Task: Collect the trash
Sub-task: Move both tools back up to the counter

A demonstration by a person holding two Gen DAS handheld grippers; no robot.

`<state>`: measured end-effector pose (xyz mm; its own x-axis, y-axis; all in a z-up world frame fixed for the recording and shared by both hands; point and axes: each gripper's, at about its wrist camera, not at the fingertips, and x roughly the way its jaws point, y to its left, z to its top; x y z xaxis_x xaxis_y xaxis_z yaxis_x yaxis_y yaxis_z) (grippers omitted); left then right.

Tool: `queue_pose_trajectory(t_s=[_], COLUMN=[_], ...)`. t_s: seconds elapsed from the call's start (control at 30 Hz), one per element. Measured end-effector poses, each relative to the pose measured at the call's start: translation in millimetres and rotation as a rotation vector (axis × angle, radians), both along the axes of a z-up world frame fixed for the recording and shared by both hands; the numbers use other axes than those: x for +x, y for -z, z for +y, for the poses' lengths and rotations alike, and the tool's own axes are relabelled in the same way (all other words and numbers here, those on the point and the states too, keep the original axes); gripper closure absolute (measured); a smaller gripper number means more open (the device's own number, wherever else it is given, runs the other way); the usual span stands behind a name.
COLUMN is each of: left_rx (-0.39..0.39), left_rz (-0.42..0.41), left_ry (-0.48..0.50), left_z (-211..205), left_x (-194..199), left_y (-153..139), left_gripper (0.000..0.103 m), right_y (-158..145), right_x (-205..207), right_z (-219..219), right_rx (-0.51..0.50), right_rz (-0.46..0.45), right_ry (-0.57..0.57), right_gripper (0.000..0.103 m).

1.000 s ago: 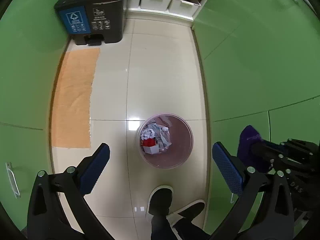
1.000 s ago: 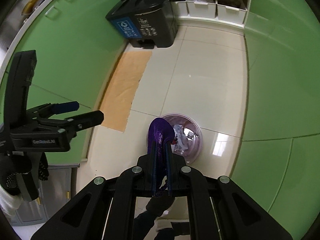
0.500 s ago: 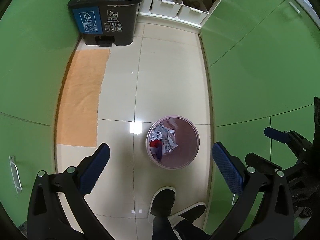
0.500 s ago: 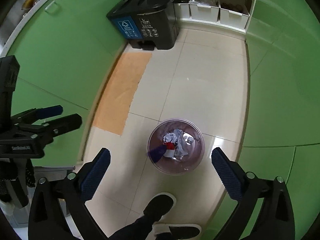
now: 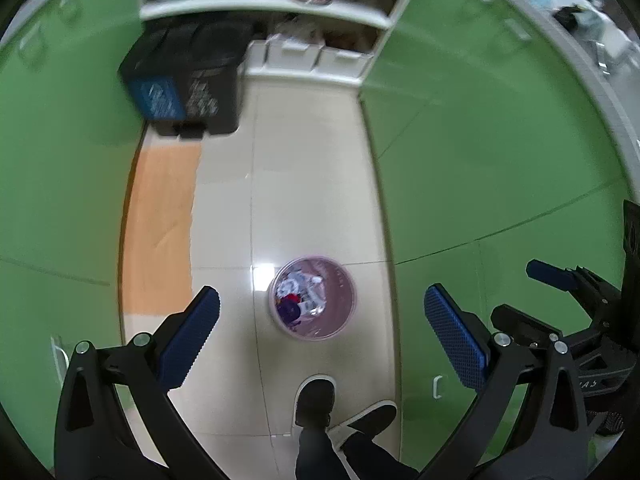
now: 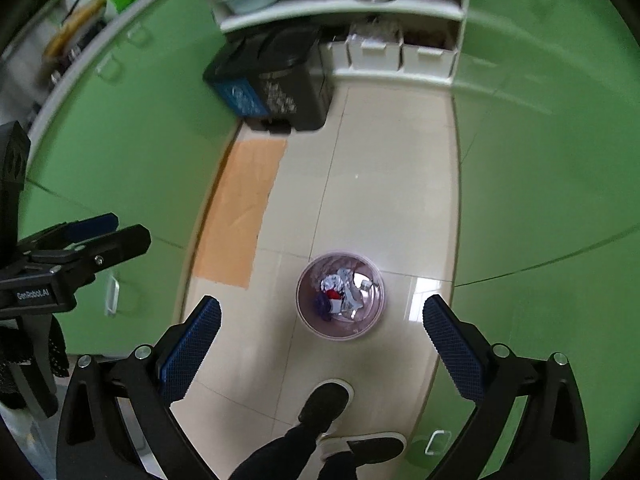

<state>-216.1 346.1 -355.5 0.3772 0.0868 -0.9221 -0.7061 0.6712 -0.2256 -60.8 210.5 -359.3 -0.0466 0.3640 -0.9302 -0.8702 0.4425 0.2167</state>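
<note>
A small pink waste basket (image 5: 346, 300) stands on the tiled floor, also in the right wrist view (image 6: 374, 308). It holds crumpled paper, a red scrap and a purple piece of trash (image 5: 290, 311), which shows in the right wrist view (image 6: 322, 302) too. My left gripper (image 5: 322, 330) is open and empty, high above the basket. My right gripper (image 6: 322, 338) is open and empty, also high above it. The right gripper appears at the right edge of the left wrist view (image 5: 568, 292), and the left gripper at the left edge of the right wrist view (image 6: 76, 240).
A black pedal bin with blue label (image 5: 184, 88) stands at the far end by white shelves with bins (image 5: 320, 56). An orange mat (image 5: 160, 224) lies on the left. Green cabinets (image 5: 480, 160) line both sides. The person's shoes (image 5: 316, 400) are below the basket.
The right gripper opened and dropped the purple trash into the basket. Both grippers have since risen and tilted up, so the basket looks smaller and more of the shelves shows.
</note>
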Motion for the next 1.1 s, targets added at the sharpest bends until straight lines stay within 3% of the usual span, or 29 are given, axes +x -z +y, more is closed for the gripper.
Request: queue_pose_trajectory(t_s=[0.23,0.4,0.53,0.9,1.1], left_rx=[0.072,0.096,0.104,0.088,0.076], left_rz=[-0.069,-0.138,-0.179,-0.267,-0.269], left_ry=[0.134,0.256,0.349,0.577,0.627], left_z=[-38,-76,-110,-222,-273], left_x=[32,63,93,188,234], left_y=[-111,-178,-211,-262,-270], left_gripper=[0.003,0.003,0.003,0.003,0.003], right_y=[-126,-190,-229,-292,-284], right_x=[16,28,46,110,170], right_z=[-57,-108,-161,-309,-348], right_rx=[0.120,0.185,0.222,0.249,0.170], right_rz=[-0.055,-0.106,-0.147,-0.286,-0.318], right_ry=[0.122,0.200,0.308,0.556,0.566], right_gripper=[0.006,0.006,0.006,0.006,0.006])
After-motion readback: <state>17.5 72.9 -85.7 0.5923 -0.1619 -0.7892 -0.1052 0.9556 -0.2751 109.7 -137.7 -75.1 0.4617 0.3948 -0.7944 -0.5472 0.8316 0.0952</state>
